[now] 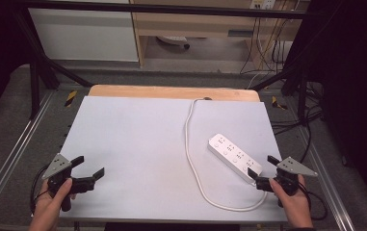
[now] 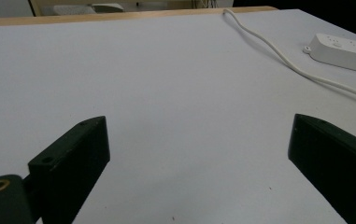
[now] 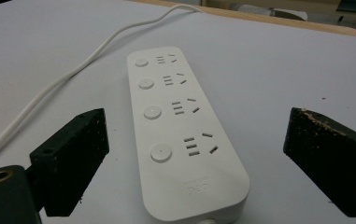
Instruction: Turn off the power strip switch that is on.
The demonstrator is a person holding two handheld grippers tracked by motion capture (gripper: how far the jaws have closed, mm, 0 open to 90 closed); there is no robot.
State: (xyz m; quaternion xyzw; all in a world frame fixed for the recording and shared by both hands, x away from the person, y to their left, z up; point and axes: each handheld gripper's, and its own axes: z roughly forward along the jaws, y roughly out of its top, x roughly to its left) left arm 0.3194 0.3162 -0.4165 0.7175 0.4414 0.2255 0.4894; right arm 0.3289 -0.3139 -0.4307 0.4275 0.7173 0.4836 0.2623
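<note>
Four sockets (image 3: 185, 105), power strip (image 3: 185, 135), right gripper (image 3: 194, 158) agape

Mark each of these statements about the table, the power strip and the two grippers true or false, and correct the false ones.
1. The white rectangular plastic power strip lies flat on the pale grey table top. True.
2. The right gripper is shut on the power strip. False: its fingers stand wide open on either side of the strip's near end, not touching it.
3. The power strip has four round buttons. True.
4. The left gripper holds the white cord. False: it is open over bare table top, far from the cord.
5. A plug sits in one socket. False: all sockets are free.
</note>
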